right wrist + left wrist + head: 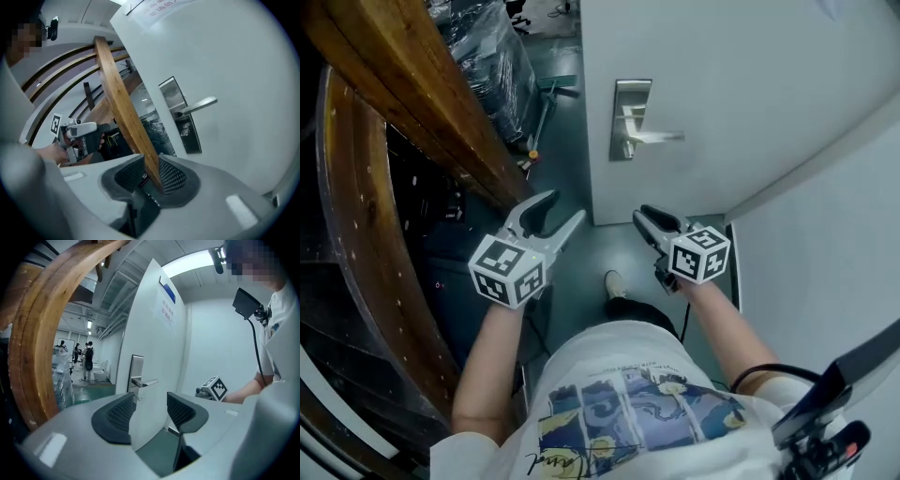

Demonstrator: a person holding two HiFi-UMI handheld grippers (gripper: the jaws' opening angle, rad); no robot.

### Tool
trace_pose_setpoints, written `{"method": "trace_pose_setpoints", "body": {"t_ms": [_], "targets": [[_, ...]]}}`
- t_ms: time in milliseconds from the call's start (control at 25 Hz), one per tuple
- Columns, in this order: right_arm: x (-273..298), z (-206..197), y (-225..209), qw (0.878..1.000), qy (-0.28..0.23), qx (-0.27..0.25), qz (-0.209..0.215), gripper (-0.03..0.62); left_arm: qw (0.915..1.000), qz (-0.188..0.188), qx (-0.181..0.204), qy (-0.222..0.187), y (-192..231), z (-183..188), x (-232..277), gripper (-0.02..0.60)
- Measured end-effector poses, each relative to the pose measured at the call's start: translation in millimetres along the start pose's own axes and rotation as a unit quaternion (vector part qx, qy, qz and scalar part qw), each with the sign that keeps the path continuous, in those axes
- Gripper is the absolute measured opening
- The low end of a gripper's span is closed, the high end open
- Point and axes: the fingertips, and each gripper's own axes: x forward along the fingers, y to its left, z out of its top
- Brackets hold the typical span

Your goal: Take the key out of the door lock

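A white door point(750, 84) stands ahead with a metal lock plate point(629, 117) and a lever handle point(661, 137). In the left gripper view a small key point(136, 399) sticks out of the plate point(136, 369) just below the lever; the right gripper view shows it too, key point(184, 131). My left gripper point(555, 217) is well short of the door, its jaws apart and empty, as in its own view point(150, 411). My right gripper point(654, 225) hangs beside it, also short of the door. Its jaws point(151, 174) stand slightly apart with nothing between them.
A curved wooden frame point(403, 103) runs along the left, close to my left gripper. Plastic-wrapped goods point(492, 56) lie beyond it on the green floor point(581, 272). A white wall point(825, 272) closes in the right side. People point(86, 359) stand far off past the door's edge.
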Motion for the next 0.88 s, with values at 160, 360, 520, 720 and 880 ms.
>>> {"method": "trace_pose_setpoints", "body": {"t_ms": [160, 360, 520, 720, 880], "targets": [[31.1, 13.1, -32.1, 0.998, -0.009, 0.060, 0.015, 0.091, 0.9999, -0.005, -0.009, 0.002, 49.9, 26.0, 53.0, 0.298], [50.6, 19.7, -44.8, 0.997, -0.010, 0.073, 0.021, 0.107, 0.9997, -0.025, -0.006, 0.000, 97.4, 49.1, 105.4, 0.341], [62.3, 17.3, -60.9, 0.994, -0.009, 0.099, 0.034, 0.133, 0.9979, -0.061, -0.015, -0.016, 113.2, 70.3, 144.4, 0.405], [78.5, 20.4, -75.8, 0.992, -0.008, 0.117, 0.052, 0.144, 0.9943, -0.100, -0.023, -0.030, 127.6, 91.9, 181.0, 0.448], [89.1, 21.5, -79.1, 0.990, -0.004, 0.124, 0.061, 0.144, 0.9879, -0.146, -0.034, -0.040, 125.6, 107.3, 193.6, 0.454]]}}
